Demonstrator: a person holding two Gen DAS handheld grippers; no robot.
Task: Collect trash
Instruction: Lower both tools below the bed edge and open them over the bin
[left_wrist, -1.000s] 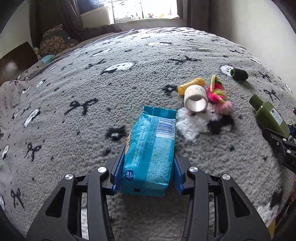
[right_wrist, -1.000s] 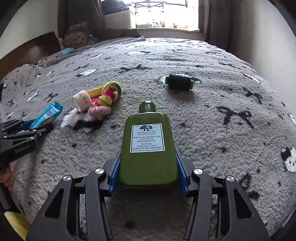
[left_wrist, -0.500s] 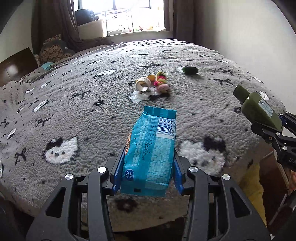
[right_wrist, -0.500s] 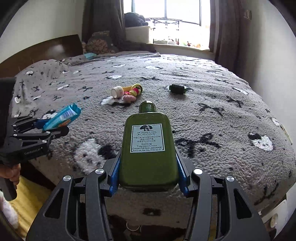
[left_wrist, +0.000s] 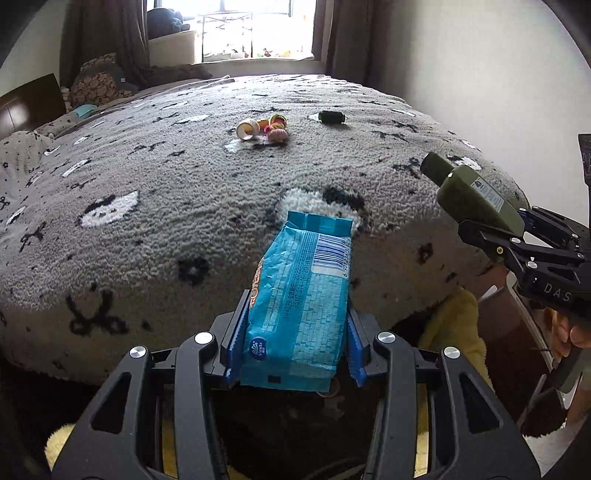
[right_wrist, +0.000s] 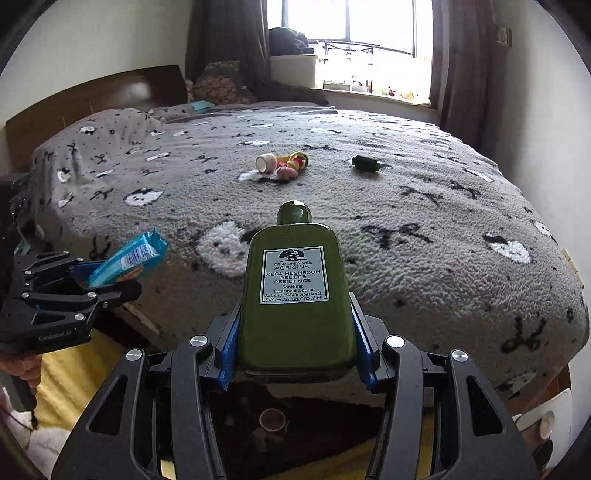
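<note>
My left gripper (left_wrist: 295, 343) is shut on a blue tissue packet (left_wrist: 301, 306) and holds it in the air off the foot edge of the bed. My right gripper (right_wrist: 297, 339) is shut on a green lotion bottle (right_wrist: 295, 291), also held off the bed edge. Each gripper shows in the other's view: the bottle (left_wrist: 476, 201) at the right of the left wrist view, the packet (right_wrist: 127, 258) at the left of the right wrist view. A tape roll (left_wrist: 246, 129), a colourful toy pile (left_wrist: 277, 127) and a small dark bottle (left_wrist: 331, 117) lie on the bed.
The grey patterned blanket (left_wrist: 166, 206) covers the bed. Below the grippers is a dark bin-like space with a cup (right_wrist: 272, 421) in it, beside yellow fabric (right_wrist: 70, 376). A wall (left_wrist: 480, 55) stands at the right, a window (right_wrist: 369, 44) behind the bed.
Both grippers have pulled back and up from the bed with their objects. The bed edge and the floor below now show.
</note>
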